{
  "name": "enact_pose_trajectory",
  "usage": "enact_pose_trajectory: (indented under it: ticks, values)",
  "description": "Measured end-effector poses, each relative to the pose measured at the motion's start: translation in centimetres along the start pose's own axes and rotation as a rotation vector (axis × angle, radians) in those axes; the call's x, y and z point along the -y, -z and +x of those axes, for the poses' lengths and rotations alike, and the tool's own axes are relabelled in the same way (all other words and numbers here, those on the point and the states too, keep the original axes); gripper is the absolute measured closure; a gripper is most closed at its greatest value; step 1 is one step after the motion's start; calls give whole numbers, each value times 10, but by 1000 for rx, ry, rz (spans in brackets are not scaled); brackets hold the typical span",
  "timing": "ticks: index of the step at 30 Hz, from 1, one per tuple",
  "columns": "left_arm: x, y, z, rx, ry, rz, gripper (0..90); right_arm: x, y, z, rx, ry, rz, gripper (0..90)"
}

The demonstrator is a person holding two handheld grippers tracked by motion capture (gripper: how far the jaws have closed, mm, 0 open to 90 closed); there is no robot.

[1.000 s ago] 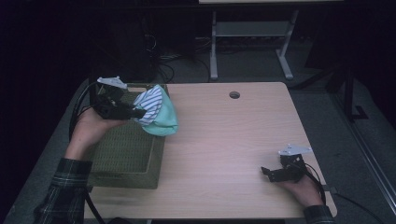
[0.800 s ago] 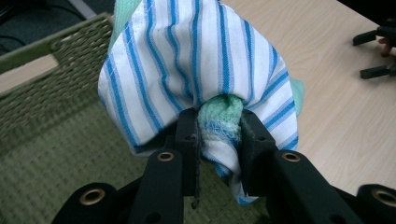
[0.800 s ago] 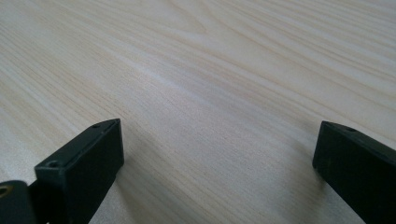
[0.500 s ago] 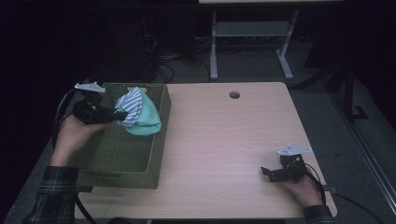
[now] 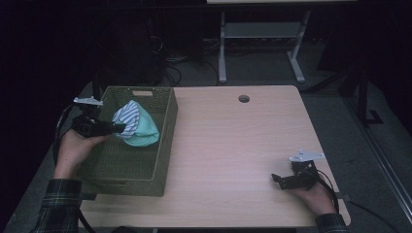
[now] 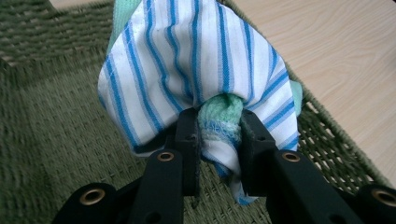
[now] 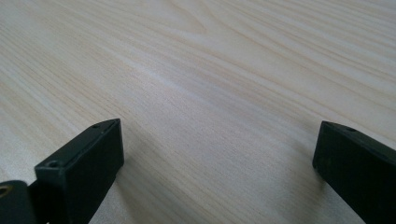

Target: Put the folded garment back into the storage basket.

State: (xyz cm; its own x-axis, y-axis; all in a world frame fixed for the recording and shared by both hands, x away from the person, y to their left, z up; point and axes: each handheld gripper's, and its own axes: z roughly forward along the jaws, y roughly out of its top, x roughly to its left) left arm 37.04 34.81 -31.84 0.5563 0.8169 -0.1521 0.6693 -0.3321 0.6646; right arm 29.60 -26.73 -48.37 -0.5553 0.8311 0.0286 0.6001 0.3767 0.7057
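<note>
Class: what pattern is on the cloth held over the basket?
Blue stripes on white cloth; left gripper view.

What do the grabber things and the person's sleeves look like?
Both the left gripper and the right gripper are black, each topped with a grey three-cornered plate. Their fingers are flat, blocky black bars on arms with brass-coloured rivet holes. A dark cable trails from each. The person's sleeves are dark plaid with thin light lines.
</note>
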Motion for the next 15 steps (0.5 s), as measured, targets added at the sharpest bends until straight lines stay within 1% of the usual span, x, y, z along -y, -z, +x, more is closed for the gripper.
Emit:
enact_pose_trajectory:
  ticks: [4,11,15]
  values:
    - [6,-11,4,-16,13,21,722,0,0,0,0,-1,1,16]
    - [19,-32,11,-6,40,56,722,0,0,0,0,0,0,16]
    - [23,-41,13,-2,38,79,722,0,0,0,0,-1,0,16]
